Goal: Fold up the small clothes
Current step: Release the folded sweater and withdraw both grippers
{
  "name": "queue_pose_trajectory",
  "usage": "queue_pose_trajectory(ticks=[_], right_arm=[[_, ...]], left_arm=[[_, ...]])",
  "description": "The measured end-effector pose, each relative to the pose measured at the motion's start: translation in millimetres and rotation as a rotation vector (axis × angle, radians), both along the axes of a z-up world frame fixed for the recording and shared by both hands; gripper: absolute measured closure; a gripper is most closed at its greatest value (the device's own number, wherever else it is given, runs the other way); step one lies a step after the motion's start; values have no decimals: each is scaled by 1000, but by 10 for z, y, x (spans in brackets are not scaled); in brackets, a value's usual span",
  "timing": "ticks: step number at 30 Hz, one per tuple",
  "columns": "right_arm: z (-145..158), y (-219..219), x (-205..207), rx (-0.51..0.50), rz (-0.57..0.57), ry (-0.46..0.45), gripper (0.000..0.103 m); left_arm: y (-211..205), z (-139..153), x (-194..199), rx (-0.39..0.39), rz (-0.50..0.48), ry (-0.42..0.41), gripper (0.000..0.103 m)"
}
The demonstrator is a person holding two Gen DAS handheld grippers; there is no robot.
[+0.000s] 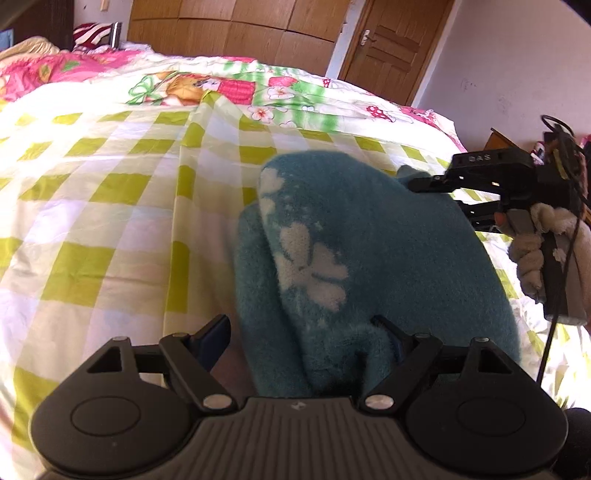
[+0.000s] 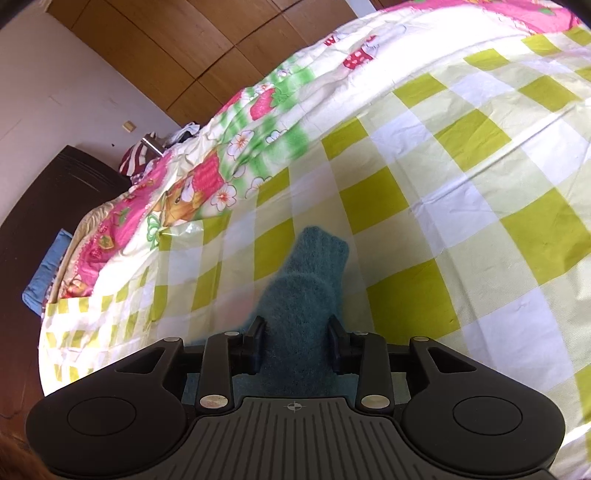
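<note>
In the left wrist view, the left gripper stands with its jaws spread wide over the near end of a fuzzy teal garment with white flower shapes, which lies on the green-and-white checked bedsheet; the right gripper reaches in at the garment's far right end. In the right wrist view, the right gripper has its jaws drawn narrow, pinching a strip of the teal garment that stretches ahead over the bedsheet.

A bed spread with a green-and-white checked sheet, wrinkled, and a pink floral cartoon-print quilt bunched beyond it. Wooden panelled wardrobe behind, brown wooden door shut, dark wooden headboard at the bed's end.
</note>
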State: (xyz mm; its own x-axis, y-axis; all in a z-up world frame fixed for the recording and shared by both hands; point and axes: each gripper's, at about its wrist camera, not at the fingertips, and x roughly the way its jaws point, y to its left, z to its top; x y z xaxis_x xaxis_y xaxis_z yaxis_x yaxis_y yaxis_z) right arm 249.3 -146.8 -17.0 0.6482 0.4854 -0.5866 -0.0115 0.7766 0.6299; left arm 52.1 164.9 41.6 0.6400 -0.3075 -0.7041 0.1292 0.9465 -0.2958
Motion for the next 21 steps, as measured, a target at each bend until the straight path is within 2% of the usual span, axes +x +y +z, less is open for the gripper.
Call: queue_pose_trajectory(ticks=[1,3,7,10,11,13,15,17,21], right_arm=[[66,-44,-103,-24,-10,-24,67],[184,-109,-319,-79,-19,-70,59],[367,-93,-979,-213,10,-119,59],[374,58,-1586,-269,93,-153,58],[339,135,-1741,-282,128,-160,54],[218,388,-1909,-392,209,-166,50],[207,561,-2013,-501,195,-215,50],[347,545,-2112,-474,185,-264,50],[440,495,-2241,-446,177,-271,50]], left_arm=[[12,22,-33,-10,6,10,8],[-15,75,-120,25,7,-12,8],[-104,210,-299,121,0,-56,11],[-206,226,-383,255,-20,-80,9],[-227,204,-377,279,-23,-74,9],[-249,211,-346,295,-9,-55,8],[-253,348,-403,279,13,-64,9],[-279,452,-483,287,14,-68,9],[-385,519,-625,309,42,-69,9]])
